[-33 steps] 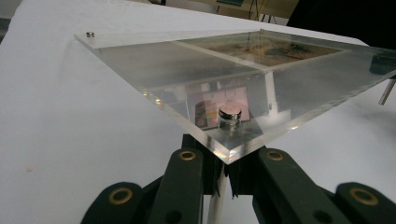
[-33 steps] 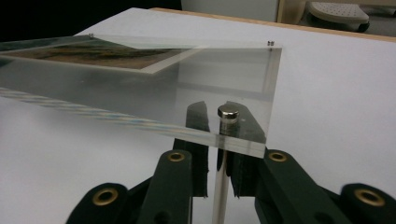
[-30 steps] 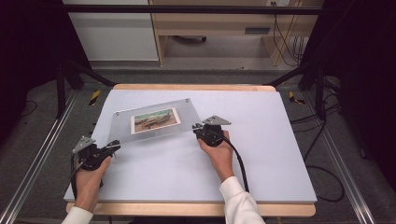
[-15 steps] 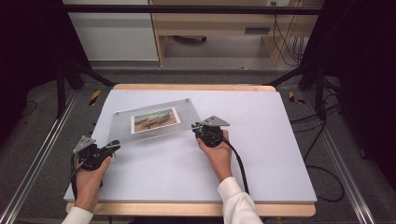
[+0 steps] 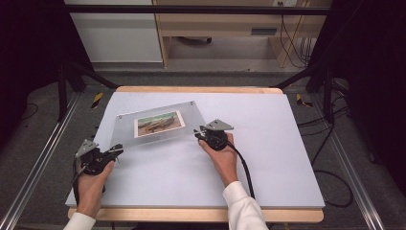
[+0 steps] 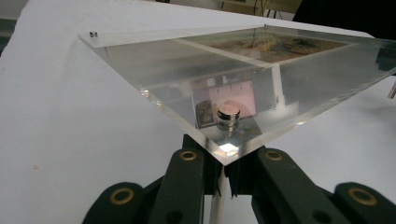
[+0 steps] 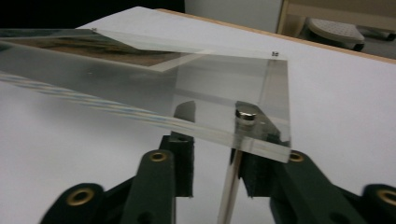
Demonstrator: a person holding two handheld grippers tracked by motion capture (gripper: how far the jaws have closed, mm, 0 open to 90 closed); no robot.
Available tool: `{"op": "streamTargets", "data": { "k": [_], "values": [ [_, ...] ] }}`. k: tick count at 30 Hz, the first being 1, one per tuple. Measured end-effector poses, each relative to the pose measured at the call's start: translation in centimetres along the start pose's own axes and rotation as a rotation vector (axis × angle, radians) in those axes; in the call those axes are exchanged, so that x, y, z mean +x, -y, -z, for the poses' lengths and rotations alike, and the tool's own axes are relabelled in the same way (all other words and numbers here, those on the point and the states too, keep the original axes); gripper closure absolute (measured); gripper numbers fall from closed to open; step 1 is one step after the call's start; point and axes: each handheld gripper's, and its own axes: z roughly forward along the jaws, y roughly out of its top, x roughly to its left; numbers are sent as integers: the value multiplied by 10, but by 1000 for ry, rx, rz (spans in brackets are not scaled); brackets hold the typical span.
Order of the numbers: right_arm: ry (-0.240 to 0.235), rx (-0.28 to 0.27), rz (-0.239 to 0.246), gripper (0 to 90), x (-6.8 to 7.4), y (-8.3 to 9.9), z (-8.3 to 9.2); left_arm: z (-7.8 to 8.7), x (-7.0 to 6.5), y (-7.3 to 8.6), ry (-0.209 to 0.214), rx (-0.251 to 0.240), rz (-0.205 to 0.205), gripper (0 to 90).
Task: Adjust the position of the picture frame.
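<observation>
A clear acrylic frame [image 5: 125, 135] with a landscape picture [image 5: 158, 123] lies left of centre on the white table. My left gripper [image 5: 117, 151] is at its near left corner. In the left gripper view the corner [image 6: 187, 70] with its metal stud [image 6: 228, 114] lies over the jaws. My left gripper [image 6: 222, 186] is shut on a thin clear strip under that corner. My right gripper [image 5: 197, 134] is at the near right corner [image 7: 140, 84]. Its jaws have just been opening. A like strip stands between them in my right gripper [image 7: 217, 163], with a gap beside the left pad.
The white sheet [image 5: 268, 158] has open room to the right and in front of the frame. A wooden edge [image 5: 191, 214] runs along the near side. Black rig bars [image 5: 67, 81] stand at both sides, cables [image 5: 330, 143] trail on the right, and a cabinet [image 5: 115, 33] stands beyond.
</observation>
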Motion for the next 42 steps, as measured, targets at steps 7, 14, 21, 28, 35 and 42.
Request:
{"op": "streamTargets", "data": {
  "k": [7, 14, 21, 28, 35, 42],
  "values": [
    [27, 1, 7, 771, -1, 0, 0, 0, 0, 0, 1, 0, -2, 835],
    [7, 24, 11, 682, 2, -2, 0, 0, 0, 0, -3, 2, -3, 835],
    [13, 63, -6, 656, 5, -8, -2, 1, 0, -1, -5, -4, -1, 836],
    [32, 53, 2, 809, 0, -4, -2, 1, 1, 0, -7, 2, -3, 835],
    [40, 30, 13, 831, -1, -2, -3, 1, 0, 0, -9, 0, -4, 835],
    [18, 3, -10, 839, -3, 1, -3, 0, 1, 1, -5, -3, 2, 832]
  ]
}}
